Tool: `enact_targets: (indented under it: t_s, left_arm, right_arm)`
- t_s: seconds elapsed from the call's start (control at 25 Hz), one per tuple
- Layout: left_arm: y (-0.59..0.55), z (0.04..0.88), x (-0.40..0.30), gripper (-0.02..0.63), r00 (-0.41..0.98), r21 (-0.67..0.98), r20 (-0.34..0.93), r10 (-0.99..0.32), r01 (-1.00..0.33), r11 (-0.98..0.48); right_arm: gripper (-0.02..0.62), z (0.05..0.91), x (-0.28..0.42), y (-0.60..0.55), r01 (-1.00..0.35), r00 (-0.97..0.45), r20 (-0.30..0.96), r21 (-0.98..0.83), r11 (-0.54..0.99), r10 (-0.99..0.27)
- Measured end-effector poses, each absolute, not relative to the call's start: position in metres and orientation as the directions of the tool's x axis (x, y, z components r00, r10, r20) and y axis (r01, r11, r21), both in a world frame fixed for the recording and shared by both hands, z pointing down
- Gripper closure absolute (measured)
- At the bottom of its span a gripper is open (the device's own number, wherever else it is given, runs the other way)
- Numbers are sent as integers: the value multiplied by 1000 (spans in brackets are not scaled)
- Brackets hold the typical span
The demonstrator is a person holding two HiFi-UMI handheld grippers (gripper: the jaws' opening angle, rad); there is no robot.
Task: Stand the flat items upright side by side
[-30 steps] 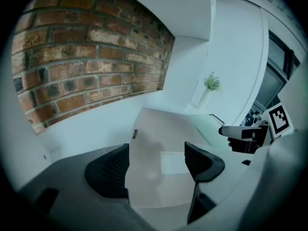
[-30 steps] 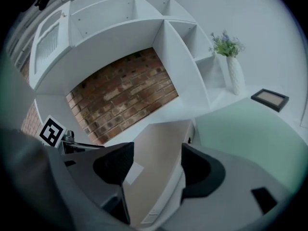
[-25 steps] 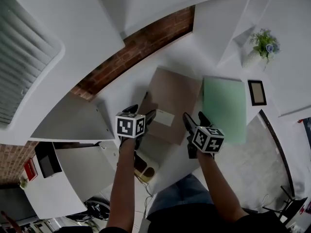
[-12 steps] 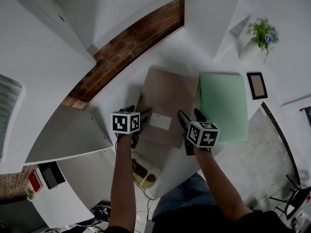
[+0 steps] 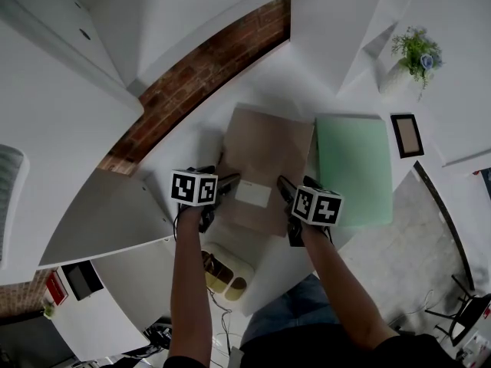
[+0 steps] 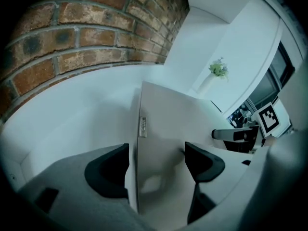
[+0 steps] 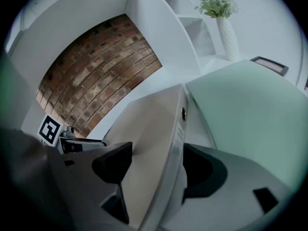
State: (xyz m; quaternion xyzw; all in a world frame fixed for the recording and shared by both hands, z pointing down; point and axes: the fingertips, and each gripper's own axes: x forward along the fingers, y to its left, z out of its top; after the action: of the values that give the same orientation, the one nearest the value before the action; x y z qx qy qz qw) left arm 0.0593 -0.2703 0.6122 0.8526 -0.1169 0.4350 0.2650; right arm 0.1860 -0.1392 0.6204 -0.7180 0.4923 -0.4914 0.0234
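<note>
A tan flat file [image 5: 265,152] with a white label [image 5: 253,194] lies flat on the white table [image 5: 192,152]. A pale green folder [image 5: 353,167] lies flat just to its right, and the two edges run close together. My left gripper [image 5: 220,181] is open at the file's near left corner, and the file's left edge [image 6: 139,129] runs between its jaws [image 6: 156,162]. At the near right corner my right gripper [image 5: 295,184] is open too. Its jaws straddle the file's right edge [image 7: 178,129], with the green folder [image 7: 240,105] just beyond the right jaw.
A white vase with a plant [image 5: 410,64] and a small framed picture [image 5: 405,135] stand at the table's far right. A brick wall [image 5: 207,75] and white shelf panels [image 5: 337,29] close off the back. The table's near edge is just behind the grippers.
Both grippers have sunk toward the table and now sit lower over the tan file's near corners. The file and the green folder have not moved.
</note>
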Motion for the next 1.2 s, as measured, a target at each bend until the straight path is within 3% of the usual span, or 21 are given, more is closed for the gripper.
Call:
enact_targets:
  t_s: [0.32, 0.72, 1.2]
  left_arm:
    - [-268, 616, 63, 273, 606, 395, 792, 77, -412, -821]
    - [-260, 606, 62, 273, 610, 337, 792, -11, -452, -826]
    - [-232, 515, 66, 273, 712, 222, 664, -230, -481, -848]
  right_arm:
    - [285, 627, 183, -144, -600, -19, 661, -608, -520, -751]
    - [302, 618, 183, -138, -634, 20, 654, -576, -516, -756]
    - [302, 530, 200, -125, -780, 71, 433, -538, -320, -899]
